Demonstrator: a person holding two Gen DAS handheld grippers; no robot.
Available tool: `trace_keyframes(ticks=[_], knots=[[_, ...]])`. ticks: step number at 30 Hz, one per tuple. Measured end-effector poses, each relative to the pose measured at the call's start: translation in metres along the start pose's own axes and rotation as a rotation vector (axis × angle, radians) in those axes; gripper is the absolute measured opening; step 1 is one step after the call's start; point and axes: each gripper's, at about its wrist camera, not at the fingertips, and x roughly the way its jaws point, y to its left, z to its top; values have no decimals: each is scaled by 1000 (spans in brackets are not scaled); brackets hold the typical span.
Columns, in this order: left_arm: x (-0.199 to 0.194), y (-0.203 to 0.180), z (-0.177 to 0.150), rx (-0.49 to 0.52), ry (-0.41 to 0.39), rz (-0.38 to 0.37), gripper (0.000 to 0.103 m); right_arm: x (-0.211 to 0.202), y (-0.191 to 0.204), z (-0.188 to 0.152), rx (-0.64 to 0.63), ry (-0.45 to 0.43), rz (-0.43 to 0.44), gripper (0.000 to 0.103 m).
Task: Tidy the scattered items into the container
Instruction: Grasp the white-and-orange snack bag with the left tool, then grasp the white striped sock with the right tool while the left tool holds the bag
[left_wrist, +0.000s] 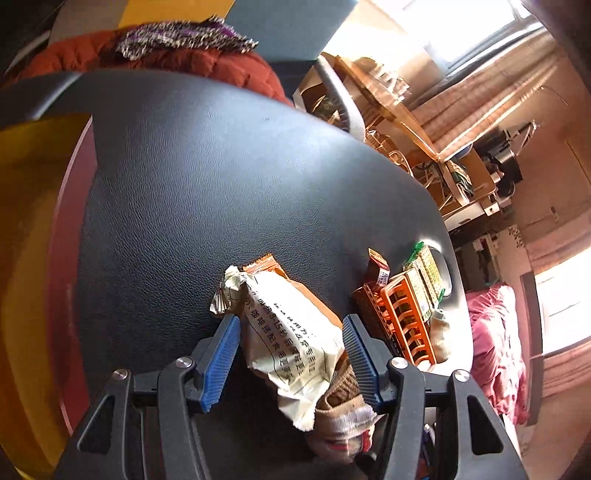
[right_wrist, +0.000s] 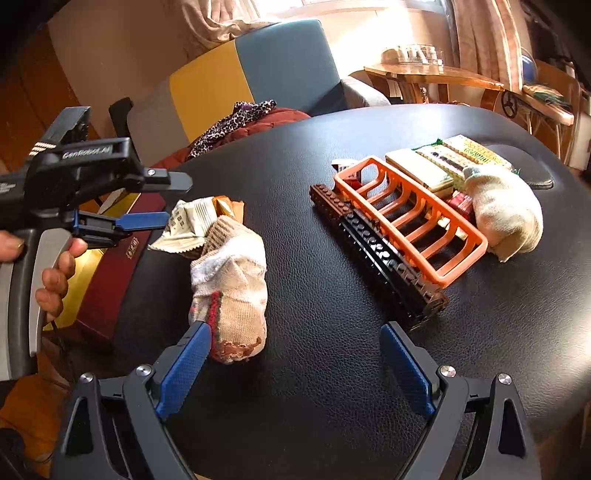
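Observation:
A cream-and-orange snack packet (left_wrist: 291, 328) lies on the black table (left_wrist: 192, 192), partly over a knitted sock (left_wrist: 343, 410). My left gripper (left_wrist: 290, 328) is open, its blue pads on either side of the packet without pressing it. In the right wrist view the packet (right_wrist: 195, 221) and sock (right_wrist: 232, 280) lie at left, with the left gripper (right_wrist: 162, 206) beside the packet. My right gripper (right_wrist: 295, 339) is open and empty just in front of the sock. An orange basket (right_wrist: 410, 218) lies to the right.
Dark building-block bars (right_wrist: 376, 251) lie against the basket. Snack boxes (right_wrist: 439, 162) and a cream sock (right_wrist: 506, 210) sit behind it. A red-brown box (right_wrist: 114, 269) stands off the table's left edge. A chair with a red jacket (left_wrist: 177, 62) is beyond the table.

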Motion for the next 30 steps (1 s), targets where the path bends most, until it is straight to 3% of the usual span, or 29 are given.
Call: trace_keyframes(ticks=[7, 23, 30], knots=[[16, 1, -5, -34, 12, -14, 60, 6, 3, -6, -5, -4, -6, 100], [-3, -24, -32, 197, -61, 63, 54, 1, 5, -17, 7, -32, -21, 103], [-25, -21, -57, 308, -90, 128, 50, -3, 12, -26, -36, -35, -68, 103]])
